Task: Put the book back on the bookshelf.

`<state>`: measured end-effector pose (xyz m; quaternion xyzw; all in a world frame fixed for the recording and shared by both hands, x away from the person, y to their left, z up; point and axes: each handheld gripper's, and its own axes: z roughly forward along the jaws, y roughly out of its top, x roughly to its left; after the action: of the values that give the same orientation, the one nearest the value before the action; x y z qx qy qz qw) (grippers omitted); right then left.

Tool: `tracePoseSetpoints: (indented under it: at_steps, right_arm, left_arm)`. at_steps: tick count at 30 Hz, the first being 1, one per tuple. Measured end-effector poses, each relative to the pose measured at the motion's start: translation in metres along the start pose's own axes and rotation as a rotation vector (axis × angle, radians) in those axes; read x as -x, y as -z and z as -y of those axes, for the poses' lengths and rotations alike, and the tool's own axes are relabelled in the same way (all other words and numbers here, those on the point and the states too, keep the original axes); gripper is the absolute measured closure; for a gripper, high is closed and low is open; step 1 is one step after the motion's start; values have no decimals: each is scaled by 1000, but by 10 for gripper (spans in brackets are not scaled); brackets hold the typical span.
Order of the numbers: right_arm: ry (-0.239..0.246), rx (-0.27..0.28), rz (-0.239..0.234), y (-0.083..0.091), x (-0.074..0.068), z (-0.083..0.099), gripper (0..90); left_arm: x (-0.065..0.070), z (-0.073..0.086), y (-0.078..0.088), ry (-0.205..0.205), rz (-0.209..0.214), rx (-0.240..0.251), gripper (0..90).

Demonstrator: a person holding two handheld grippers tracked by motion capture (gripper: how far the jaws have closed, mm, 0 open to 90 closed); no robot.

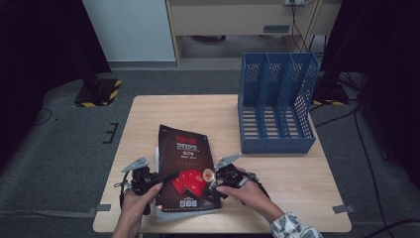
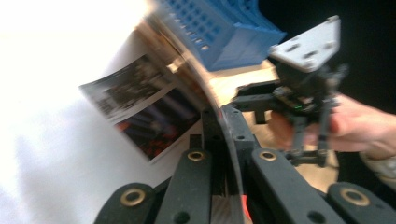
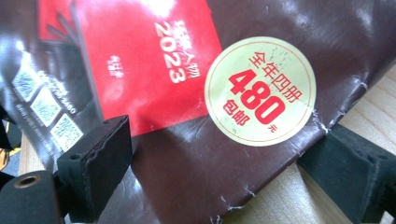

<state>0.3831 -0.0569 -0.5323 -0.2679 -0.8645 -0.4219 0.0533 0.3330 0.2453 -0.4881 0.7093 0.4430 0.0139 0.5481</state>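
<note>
One magazine (image 1: 184,166), dark-covered with red panels and a round price sticker, lay at the near edge of the wooden table (image 1: 277,173), well apart from the blue file rack (image 1: 275,110) at the far right. The rack's three compartments were seen empty, so the filing was judged hardly begun: the magazine was yet to be raised, carried across and slotted in. Its left edge was pinched by the left gripper (image 1: 168,175), jaws closed on the cover and pages. The right gripper (image 1: 212,186) was set at the right edge with its jaws spread, one pad (image 3: 95,161) over the cover, the other on bare wood, nothing clamped. Two grippers, two hands and one sticker (image 3: 260,91) were counted.
</note>
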Motion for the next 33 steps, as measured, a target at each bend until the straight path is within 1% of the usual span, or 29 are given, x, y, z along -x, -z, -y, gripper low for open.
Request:
tracePoseSetpoints:
  at_steps: [1,2,3,4,5,6,7,8,9,10,11,12,14,16,19,21,23,24,25,27,29,30,31,33]
  right_arm:
    - [0,4,1,0,0,1,107]
    - [7,5,3,0,0,1,107]
    - [7,10,6,0,-1,1,110]
    - [15,10,8,0,-1,2,113]
    - [15,10,8,0,-1,2,113]
    - [15,9,11,0,-2,2,112]
    - [23,7,15,0,-2,2,112]
    - [26,9,16,-1,-2,2,113]
    - [26,9,16,-1,-2,2,113]
    - [27,12,19,-1,-2,3,113]
    - [27,11,19,-1,-2,3,113]
    - [27,11,19,-1,-2,3,113]
    - [29,10,23,-1,-3,3,112]
    - [35,11,29,-1,-4,3,111]
    - [35,13,38,-2,-5,3,108]
    - [39,15,40,-2,-5,3,108]
    - [40,20,47,-2,-6,4,107]
    - [34,25,50,-3,-6,4,104]
    - [34,25,50,-3,-6,4,104]
    - [32,31,54,-3,-7,5,94]
    - [35,38,59,-4,-8,5,94]
    - [34,39,60,-4,-8,5,94]
    - [34,39,60,-4,-8,5,94]
    - [33,40,56,-4,-7,5,94]
  left_arm:
    - [-2,1,0,-3,-25,-17,856]
    - [-3,2,0,-9,-62,-46,841]
    - [-4,3,-1,-11,-90,-57,794]
    - [-6,4,0,-15,-134,-65,645]
    - [-8,5,0,-18,-182,-64,645]
    - [-10,5,2,-28,-233,-63,565]
    - [-11,5,4,-44,-264,-67,457]
    - [-14,4,8,-88,-357,-96,434]
    - [-14,4,8,-88,-357,-96,433]
    - [-16,5,10,-103,-389,-107,418]
    - [-18,6,12,-101,-407,-112,401]
    - [-21,8,14,-80,-419,-117,401]
    - [-25,10,16,-55,-426,-130,396]
    - [-28,13,15,-49,-443,-156,368]
    - [-31,15,12,-40,-437,-181,322]
    - [-32,16,10,-40,-435,-198,319]
    - [-32,18,8,-42,-426,-226,311]
    - [-31,20,5,-39,-412,-247,317]
    - [-31,20,5,-39,-412,-247,320]
    - [-31,22,2,-35,-394,-280,328]
    - [-30,22,1,-41,-386,-281,334]
    - [-30,22,0,-40,-374,-281,364]
    - [-29,23,-1,-30,-353,-275,364]
    - [-28,22,-2,-46,-360,-279,366]
